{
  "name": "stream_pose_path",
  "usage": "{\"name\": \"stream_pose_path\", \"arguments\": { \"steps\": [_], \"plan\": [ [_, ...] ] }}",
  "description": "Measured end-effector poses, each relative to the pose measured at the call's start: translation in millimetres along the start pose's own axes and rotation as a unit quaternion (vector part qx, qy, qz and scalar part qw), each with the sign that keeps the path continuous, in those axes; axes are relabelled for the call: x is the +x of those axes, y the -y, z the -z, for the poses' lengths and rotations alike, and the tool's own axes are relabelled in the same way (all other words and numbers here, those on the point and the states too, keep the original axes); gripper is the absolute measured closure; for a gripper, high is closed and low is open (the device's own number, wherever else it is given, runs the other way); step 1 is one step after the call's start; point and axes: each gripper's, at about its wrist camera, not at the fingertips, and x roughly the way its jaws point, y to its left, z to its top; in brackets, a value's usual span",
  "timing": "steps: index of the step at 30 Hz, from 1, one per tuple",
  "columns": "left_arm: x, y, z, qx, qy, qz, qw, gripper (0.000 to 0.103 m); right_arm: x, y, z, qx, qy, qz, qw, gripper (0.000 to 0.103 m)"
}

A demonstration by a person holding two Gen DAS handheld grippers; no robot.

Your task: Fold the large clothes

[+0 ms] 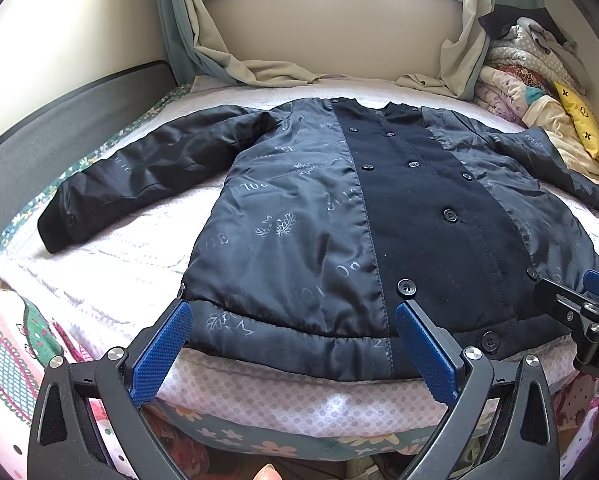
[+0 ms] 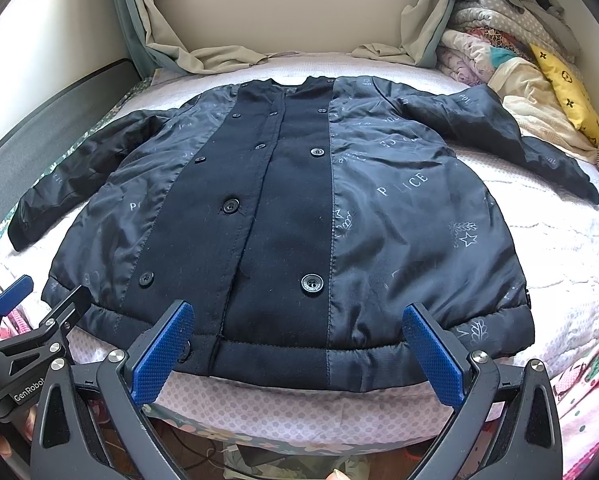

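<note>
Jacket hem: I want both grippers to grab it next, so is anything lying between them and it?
Nothing visible. The left gripper and right gripper are both open at the near hem of the jacket, spread flat on the bed, with only bare bedcover before it.

- Jacket: shiny dark navy lining, faint silver "POLICE" lettering, stars and leaf sprigs; matte black centre panel with black buttons.
- Left gripper fingers: blue textured pads on black arms.
- Right gripper fingers: same blue pads, black frame.
- Bed cover: pale pink-white, textured; sheet edge dotted pink; border below teal with cream flowers.
- Pillow: yellow, dark flower motifs.
- Curtains: beige with teal-grey.
- Headboard: dark grey.
</note>
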Motion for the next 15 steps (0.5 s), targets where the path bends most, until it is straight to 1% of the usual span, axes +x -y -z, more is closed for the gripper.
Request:
{"name": "stream_pose_path", "arguments": {
  "steps": [15],
  "plan": [
    [-3.2,-1.6,0.5,-0.006,0.001,-0.006,1.0,0.0,1.6,0.4,1.9,0.0,-0.003,0.001,1.0,0.0]
  ]
}}
